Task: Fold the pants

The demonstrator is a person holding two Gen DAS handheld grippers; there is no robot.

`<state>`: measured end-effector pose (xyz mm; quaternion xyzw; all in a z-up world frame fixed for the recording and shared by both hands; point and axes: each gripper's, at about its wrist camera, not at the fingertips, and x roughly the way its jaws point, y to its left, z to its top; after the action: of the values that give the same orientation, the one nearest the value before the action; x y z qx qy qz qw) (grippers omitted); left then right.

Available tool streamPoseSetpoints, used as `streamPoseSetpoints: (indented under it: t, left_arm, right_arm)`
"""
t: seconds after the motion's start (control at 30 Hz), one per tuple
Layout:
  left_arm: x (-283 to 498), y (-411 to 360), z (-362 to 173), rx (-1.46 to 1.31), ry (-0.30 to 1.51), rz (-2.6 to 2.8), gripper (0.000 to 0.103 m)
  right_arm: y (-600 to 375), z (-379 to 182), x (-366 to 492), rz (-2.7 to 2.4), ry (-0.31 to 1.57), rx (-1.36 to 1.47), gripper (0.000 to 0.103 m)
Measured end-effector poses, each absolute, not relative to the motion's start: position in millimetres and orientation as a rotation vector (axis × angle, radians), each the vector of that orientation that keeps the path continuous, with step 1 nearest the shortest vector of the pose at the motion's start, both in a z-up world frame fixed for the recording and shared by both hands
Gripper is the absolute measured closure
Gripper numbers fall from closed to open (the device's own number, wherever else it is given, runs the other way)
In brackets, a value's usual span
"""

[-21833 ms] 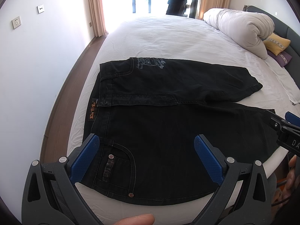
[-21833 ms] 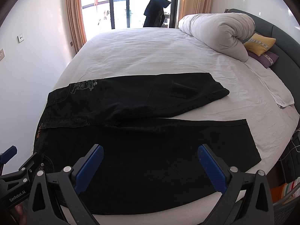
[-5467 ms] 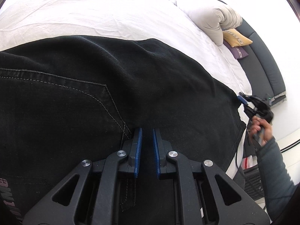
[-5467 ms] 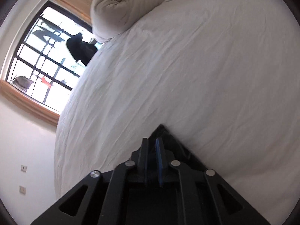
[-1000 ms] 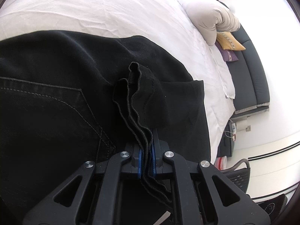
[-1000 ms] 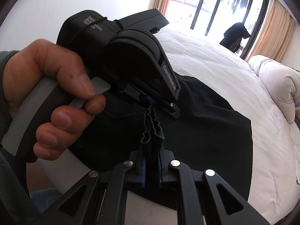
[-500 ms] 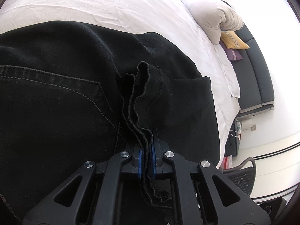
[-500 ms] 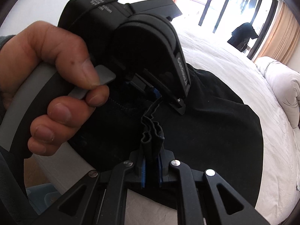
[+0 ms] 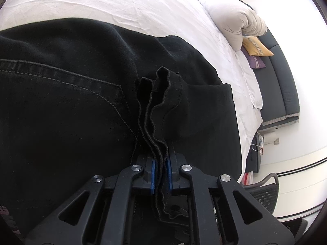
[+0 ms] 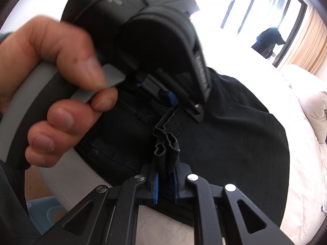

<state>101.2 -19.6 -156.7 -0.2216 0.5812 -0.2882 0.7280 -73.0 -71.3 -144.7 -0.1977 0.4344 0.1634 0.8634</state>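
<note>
Black pants (image 9: pixel 71 112) lie on the white bed (image 9: pixel 122 6), doubled over, with a stitched back pocket on top. My left gripper (image 9: pixel 160 159) has the bunched leg hems (image 9: pixel 163 85) between its blue pads; its jaws are opening slightly, and the cloth still stands pinched. In the right wrist view my right gripper (image 10: pixel 166 175) grips the same wavy hem bundle (image 10: pixel 166 145) a little further along, and its jaws are opening slightly too. A hand (image 10: pixel 61 94) holds the left gripper (image 10: pixel 163 100) close above the pants (image 10: pixel 235 132), facing the right one.
A rolled white duvet (image 9: pixel 231 18), a yellow pillow (image 9: pixel 256 46) and a dark headboard (image 9: pixel 286 81) lie at the bed's far end. A mesh chair (image 9: pixel 263 194) stands past the bed edge. A light blue bin (image 10: pixel 45 212) sits on the floor below.
Both pairs of blue pads have spread a touch around the hems. The right gripper has sunk toward the pants, and the left gripper looms larger in its view.
</note>
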Motion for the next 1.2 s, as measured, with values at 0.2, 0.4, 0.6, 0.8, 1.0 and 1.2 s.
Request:
streamPoseSetpoints:
  t: [0.2, 0.4, 0.6, 0.8, 1.0, 1.2]
  left_arm:
    - [96, -8, -143, -0.469, 1.293, -0.611, 0.091]
    - [88, 6, -101, -0.284, 1.224, -0.475, 0.090]
    - [78, -57, -77, -0.185, 1.112, -0.685, 0.090]
    - [56, -83, -122, -0.118, 1.216, -0.734, 0.090]
    - [51, -64, -136, -0.185, 1.230, -0.741, 0.090]
    - [54, -57, -135, -0.206, 1.223, -0.747, 0.090]
  right_arm:
    - [-104, -133, -69, 0.408, 0.978, -0.198, 0.054]
    - [-191, -92, -72, 0.531, 0.940, 0.112, 0.036]
    - [-325, -95, -2, 0.583, 0.950, 0.497, 0.036]
    - [-374, -129, 78, 0.768, 0.986, 0.762, 0.036]
    - [-367, -194, 115, 0.781, 1.131, 0.871, 0.037]
    - [-365, -191, 63, 0.841, 1.109, 0.924, 0.038]
